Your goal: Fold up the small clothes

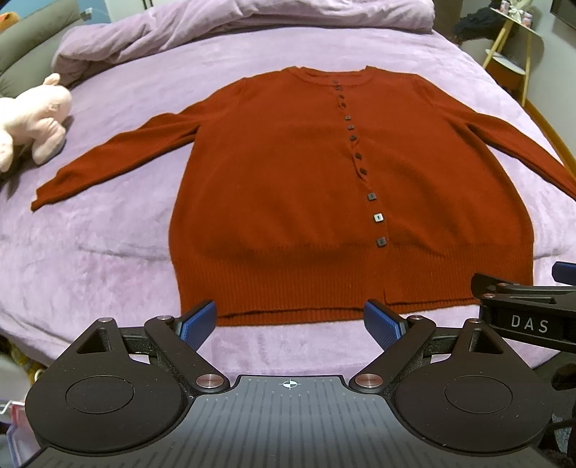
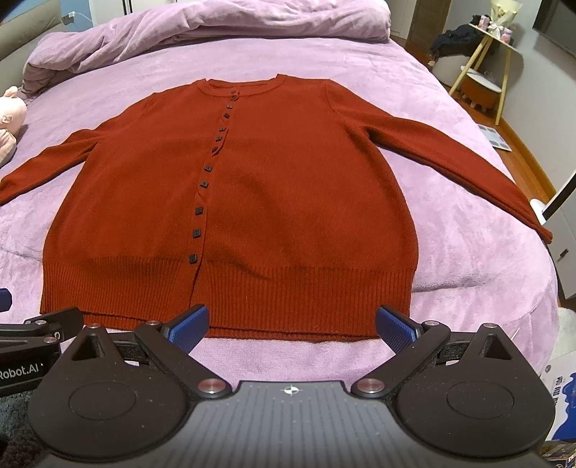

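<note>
A rust-red buttoned cardigan [image 1: 288,187] lies flat and face up on the bed, sleeves spread to both sides, a row of dark square buttons down its front. It also shows in the right wrist view [image 2: 288,201]. My left gripper [image 1: 289,324] is open and empty, held just short of the ribbed hem. My right gripper [image 2: 291,325] is open and empty, also just short of the hem, to the right of the left one. The right gripper's body shows at the left view's right edge [image 1: 525,309].
The bed has a lilac cover [image 1: 108,259] with a bunched duvet [image 1: 216,21] at the far end. A pink plush toy [image 1: 32,118] lies at far left. A small yellow-legged side table [image 2: 482,64] stands right of the bed.
</note>
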### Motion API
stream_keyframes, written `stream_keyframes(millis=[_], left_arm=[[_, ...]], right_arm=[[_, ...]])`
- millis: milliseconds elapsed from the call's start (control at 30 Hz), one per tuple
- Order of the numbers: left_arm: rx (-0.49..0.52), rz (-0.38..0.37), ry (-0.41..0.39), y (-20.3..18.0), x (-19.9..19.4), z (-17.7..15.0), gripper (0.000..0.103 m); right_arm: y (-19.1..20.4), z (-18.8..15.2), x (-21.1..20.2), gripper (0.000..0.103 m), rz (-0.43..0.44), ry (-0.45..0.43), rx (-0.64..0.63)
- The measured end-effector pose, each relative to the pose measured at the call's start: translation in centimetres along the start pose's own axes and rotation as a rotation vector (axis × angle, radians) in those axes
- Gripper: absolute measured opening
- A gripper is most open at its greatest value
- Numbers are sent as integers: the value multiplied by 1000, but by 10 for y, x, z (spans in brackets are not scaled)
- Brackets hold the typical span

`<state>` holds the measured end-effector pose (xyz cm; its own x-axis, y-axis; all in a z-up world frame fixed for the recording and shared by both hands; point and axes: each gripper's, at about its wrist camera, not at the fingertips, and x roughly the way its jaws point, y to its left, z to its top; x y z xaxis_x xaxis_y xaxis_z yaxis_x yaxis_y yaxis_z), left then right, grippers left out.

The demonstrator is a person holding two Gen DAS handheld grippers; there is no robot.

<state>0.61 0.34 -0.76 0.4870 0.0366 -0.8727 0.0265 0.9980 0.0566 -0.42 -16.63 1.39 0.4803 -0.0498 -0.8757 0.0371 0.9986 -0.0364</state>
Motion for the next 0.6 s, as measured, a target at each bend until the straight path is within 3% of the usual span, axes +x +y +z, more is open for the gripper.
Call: stream_keyframes(millis=[600], left_arm=[[-10, 7, 30, -2, 8, 2, 93]], right_arm=[[-6, -1, 9, 99, 24, 12, 17]])
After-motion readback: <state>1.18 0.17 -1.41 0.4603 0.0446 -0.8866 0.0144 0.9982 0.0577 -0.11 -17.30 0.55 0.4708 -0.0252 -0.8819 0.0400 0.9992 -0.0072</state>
